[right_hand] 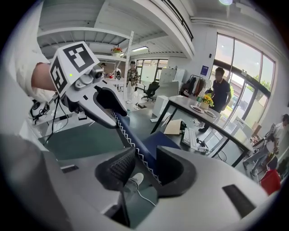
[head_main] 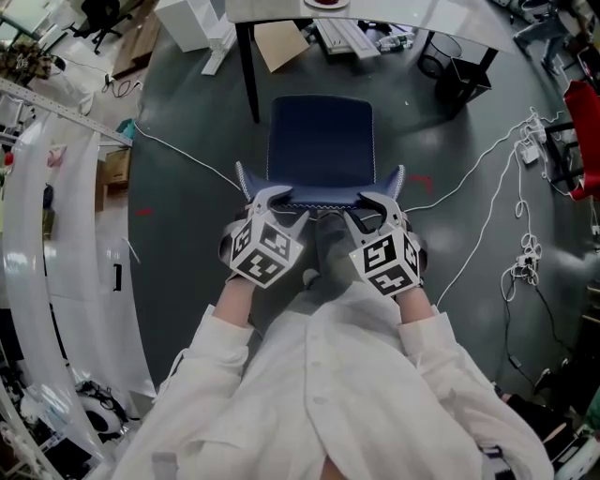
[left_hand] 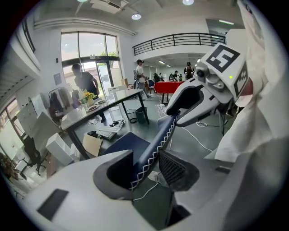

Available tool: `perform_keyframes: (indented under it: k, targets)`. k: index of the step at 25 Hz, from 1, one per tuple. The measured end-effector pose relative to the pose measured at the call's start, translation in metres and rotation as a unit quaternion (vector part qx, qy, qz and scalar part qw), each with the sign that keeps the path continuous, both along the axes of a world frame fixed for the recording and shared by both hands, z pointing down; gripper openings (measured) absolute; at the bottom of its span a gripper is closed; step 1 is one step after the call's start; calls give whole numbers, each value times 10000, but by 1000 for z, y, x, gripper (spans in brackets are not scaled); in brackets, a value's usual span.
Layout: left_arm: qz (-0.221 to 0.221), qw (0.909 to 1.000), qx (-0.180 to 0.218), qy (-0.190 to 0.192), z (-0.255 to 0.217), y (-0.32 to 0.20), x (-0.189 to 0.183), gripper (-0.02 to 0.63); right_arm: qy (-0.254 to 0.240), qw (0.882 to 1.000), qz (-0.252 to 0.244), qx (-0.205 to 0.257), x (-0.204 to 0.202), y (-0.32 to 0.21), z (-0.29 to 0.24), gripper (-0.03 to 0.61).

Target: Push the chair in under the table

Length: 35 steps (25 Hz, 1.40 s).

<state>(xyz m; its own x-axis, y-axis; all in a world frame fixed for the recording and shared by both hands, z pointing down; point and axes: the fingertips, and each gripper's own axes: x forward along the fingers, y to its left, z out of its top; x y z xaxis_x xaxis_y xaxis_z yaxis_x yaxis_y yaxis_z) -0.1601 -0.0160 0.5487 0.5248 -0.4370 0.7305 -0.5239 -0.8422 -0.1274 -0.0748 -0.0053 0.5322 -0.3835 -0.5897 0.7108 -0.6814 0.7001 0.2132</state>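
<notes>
- Smooth dark-grey floor (head_main: 187,244) fills the head view, crossed by thin white cables (head_main: 478,169); a flat sheet of tan cardboard (head_main: 279,42) lies on it near the table.
- The table (head_main: 450,23) runs along the top edge – a pale, glossy top on slim black legs, one leg slanting down just beside the chair's far left corner.
- The chair (head_main: 321,141) stands on the floor in front of the table, its seat out in the open and not yet under the top. The seat is a rounded square of dark blue fabric, and the back's top rim carries a white zigzag stitch.
- The left gripper (head_main: 281,204) is clamped on the left end of that rim. In its own view the blue padded edge (left_hand: 158,140) runs between a smooth dark pad and a mesh-textured one, pressed by both.
- The right gripper (head_main: 375,202) grips the right end the same way – its own view shows the stitched edge (right_hand: 135,144) wedged between a ribbed pad and a smooth black one.
- Both grippers have matte white, curved shells, each with a black-and-white marker cube.
- Loose white sleeves (head_main: 225,337) lead back from them.
</notes>
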Motion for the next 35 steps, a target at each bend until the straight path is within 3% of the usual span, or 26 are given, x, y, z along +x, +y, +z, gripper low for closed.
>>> perform_keyframes:
  k: [8, 19, 35]
  targets:
    - [39, 9998, 184, 18, 0, -26, 5, 181, 40, 9998, 32, 173, 5, -26, 0, 147]
    - [-31, 9993, 370, 25, -3, -99, 10, 183, -56, 9986, -100, 519, 11, -99, -3, 147]
    - [-60, 9995, 304, 42, -6, -224, 26, 181, 0, 9991, 4, 418, 26, -226, -4, 147]
